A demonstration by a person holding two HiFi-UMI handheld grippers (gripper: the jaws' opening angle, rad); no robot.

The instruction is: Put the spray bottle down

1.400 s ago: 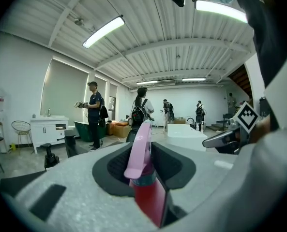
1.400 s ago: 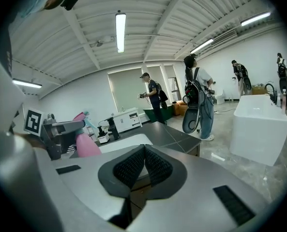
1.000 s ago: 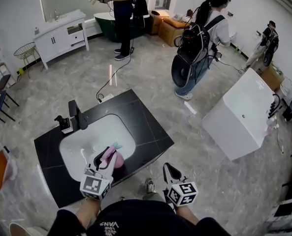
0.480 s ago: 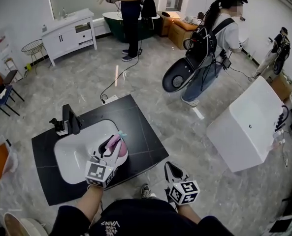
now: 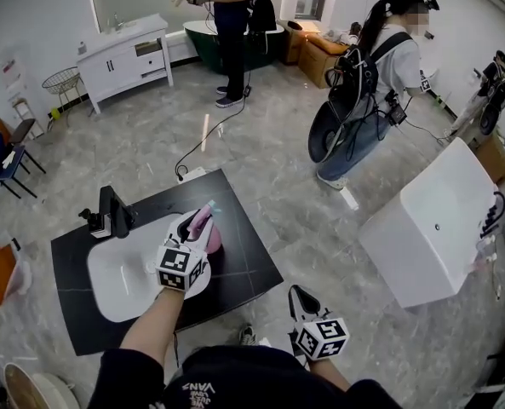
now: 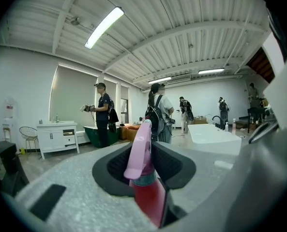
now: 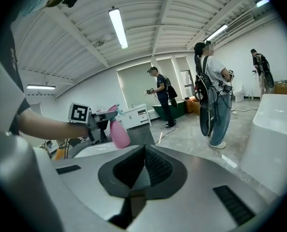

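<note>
My left gripper (image 5: 192, 227) is shut on a pink spray bottle (image 5: 208, 233), which it holds upright at the far right rim of the white basin (image 5: 120, 275). In the left gripper view the bottle (image 6: 147, 192) fills the gap between the jaws of the left gripper (image 6: 148, 166), pink nozzle up. The right gripper view shows the bottle (image 7: 118, 134) from the side. I cannot tell whether its base touches the black counter (image 5: 245, 250). My right gripper (image 5: 301, 300) hangs off the counter's near right corner. There, in its own view, the right gripper (image 7: 144, 151) is shut and empty.
A black faucet (image 5: 111, 211) stands at the basin's far left. On the right of the floor is a white bathtub (image 5: 431, 228). A person with a backpack (image 5: 363, 83) and another person (image 5: 235, 24) stand beyond. A white vanity (image 5: 129, 54) and chairs (image 5: 1, 156) line the left.
My left gripper has carried the bottle away from me, from the basin's near right part to its far right rim. The right gripper has shifted a little beside the counter.
</note>
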